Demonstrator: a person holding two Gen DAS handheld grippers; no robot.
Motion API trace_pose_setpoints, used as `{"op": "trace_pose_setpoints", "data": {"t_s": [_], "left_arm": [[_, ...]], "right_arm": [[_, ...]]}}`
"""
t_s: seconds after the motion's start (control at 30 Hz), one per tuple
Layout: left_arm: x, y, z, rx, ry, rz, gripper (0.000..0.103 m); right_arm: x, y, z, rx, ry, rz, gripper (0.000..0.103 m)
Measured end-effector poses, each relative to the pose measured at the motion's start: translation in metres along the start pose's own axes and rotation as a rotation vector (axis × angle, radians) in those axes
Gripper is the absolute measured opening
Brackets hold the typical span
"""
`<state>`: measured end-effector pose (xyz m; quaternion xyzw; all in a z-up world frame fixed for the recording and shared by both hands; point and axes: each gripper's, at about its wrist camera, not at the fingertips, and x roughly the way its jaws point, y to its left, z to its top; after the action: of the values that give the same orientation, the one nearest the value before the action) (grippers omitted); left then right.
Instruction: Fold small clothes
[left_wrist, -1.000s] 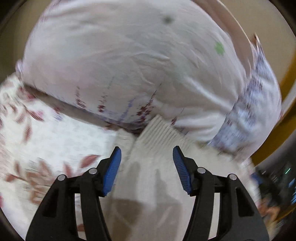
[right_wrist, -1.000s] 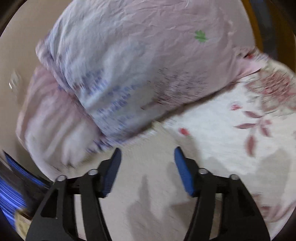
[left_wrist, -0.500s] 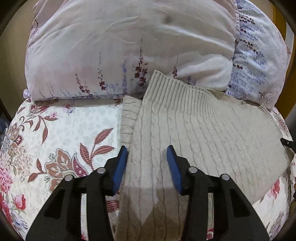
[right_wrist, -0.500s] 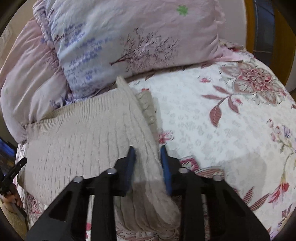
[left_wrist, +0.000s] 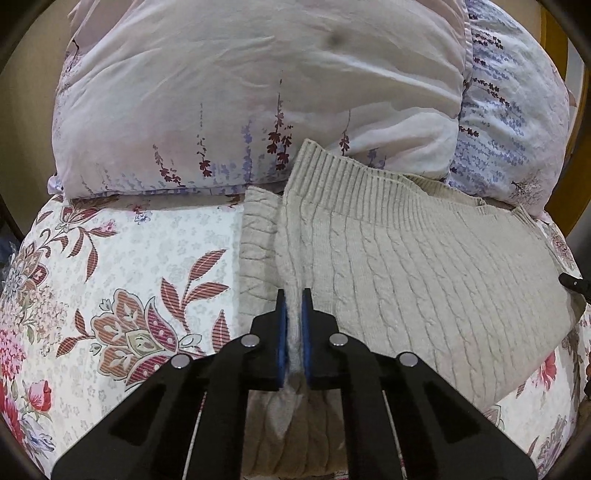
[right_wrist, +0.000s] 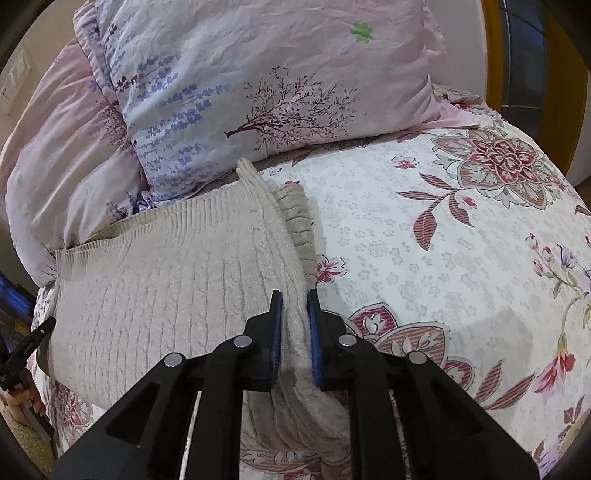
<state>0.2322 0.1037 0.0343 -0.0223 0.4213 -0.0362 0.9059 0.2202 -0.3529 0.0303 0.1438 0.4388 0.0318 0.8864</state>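
Both grippers, left gripper and right gripper, pinch sweater edges between fingers.

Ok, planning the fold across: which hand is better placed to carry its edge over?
Left, marginally: left gripper is shut on a thin ridge of the sweater, flat knit spread to its right; right gripper clamps a thicker bunch.

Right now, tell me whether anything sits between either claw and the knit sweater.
Nothing visible does. The left claw is already shut on a pinched ridge of the beige sweater, and the right claw is shut on the sweater's folded edge. The pillows lie beyond it, touching its ribbed hem.
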Motion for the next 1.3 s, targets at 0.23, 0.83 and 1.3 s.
{"op": "trace_pose_setpoints", "data": {"t_s": [0.23, 0.83, 1.3], "left_arm": [[-0.015, 0.002, -0.008, 0.009, -0.012, -0.008, 0.006], [-0.033, 0.015, -0.017, -0.026, -0.026, 0.011, 0.046], [0.003, 0.073, -0.001, -0.442, 0.065, -0.268, 0.073]], "right_arm": [[-0.011, -0.002, -0.005, 0.012, -0.009, 0.028, 0.009], [-0.039, 0.031, -0.016, -0.084, -0.092, -0.134, 0.037], [0.030, 0.153, -0.017, -0.319, 0.016, -0.008, 0.047]]}}
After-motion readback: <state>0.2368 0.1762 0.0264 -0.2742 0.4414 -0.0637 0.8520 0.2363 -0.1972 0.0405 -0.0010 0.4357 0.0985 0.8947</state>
